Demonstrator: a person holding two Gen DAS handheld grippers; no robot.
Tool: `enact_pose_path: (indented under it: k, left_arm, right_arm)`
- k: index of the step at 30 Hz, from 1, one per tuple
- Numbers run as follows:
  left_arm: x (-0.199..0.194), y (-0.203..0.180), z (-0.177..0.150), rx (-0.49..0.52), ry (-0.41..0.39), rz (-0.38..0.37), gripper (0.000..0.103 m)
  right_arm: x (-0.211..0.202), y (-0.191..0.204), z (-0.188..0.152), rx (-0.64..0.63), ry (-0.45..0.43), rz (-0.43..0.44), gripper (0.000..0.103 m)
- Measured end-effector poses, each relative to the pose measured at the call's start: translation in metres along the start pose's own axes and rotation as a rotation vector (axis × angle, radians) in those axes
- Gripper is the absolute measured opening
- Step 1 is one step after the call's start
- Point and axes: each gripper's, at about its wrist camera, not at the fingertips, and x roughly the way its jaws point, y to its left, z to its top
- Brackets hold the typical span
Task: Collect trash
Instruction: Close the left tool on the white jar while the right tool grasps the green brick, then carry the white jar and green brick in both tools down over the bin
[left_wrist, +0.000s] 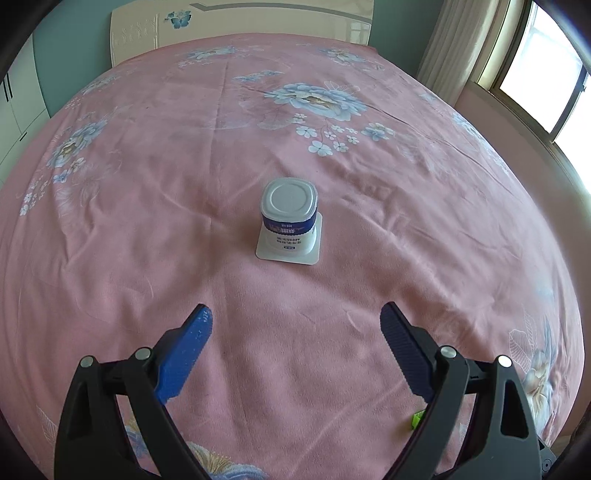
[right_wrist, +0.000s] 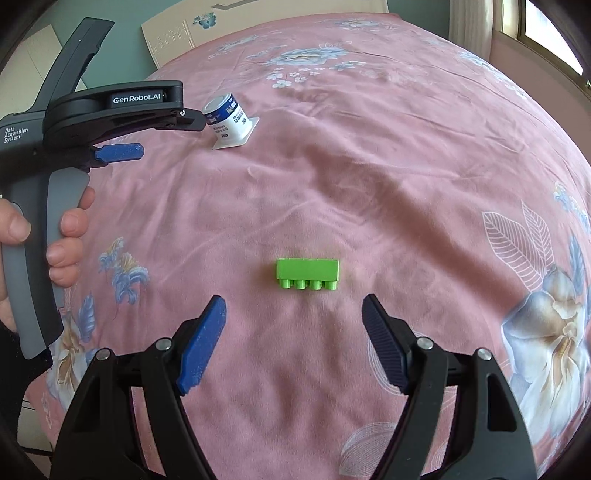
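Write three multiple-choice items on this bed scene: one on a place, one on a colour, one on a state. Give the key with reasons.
1. Where does the toy brick lie?
A. on the pink bedspread
B. on the cup
C. in a gripper

2. What colour is the brick?
A. red
B. green
C. yellow

3. How does the yogurt cup stand?
A. upright
B. on its side
C. upside down

Key: 1 A, it rests alone on the sheet ahead of the open right gripper; 2 B, bright green; 3 C, its wide rim is flat on the sheet, base upward, ahead of the open left gripper.
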Motion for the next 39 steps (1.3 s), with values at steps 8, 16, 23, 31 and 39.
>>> enact_pose_path:
  k: [8, 16, 23, 31, 39]
  left_arm:
    - [0.049, -0.003, 0.022, 0.038, -0.041, 0.028, 0.094]
    - [0.091, -0.005, 0.041, 0.004, -0.095, 0.045, 0.094]
    - [0.108, -0.005, 0.05, -0.003, -0.098, 0.043, 0.057]
    - [0.065, -0.013, 0.034, 0.056, -0.145, 0.05, 0.056]
    - [-0.016, -0.031, -0.015, 0.14, -0.185, 0.086, 0.056]
  right_arm:
    - [0.036, -0.003, 0.011, 0.058, 0.017, 0.009, 0.075]
    - [0.048, 0.001, 0.012, 0.052, -0.029, -0.042, 0.07]
    - [0.05, 0.004, 0.009, 0.029, -0.041, -0.122, 0.044]
    - [0.026, -0.008, 0.003, -0.027, -0.048, -0.043, 0.044]
    - [-0.024, -0.005, -0.005, -0.147, -0.101, 0.001, 0.044]
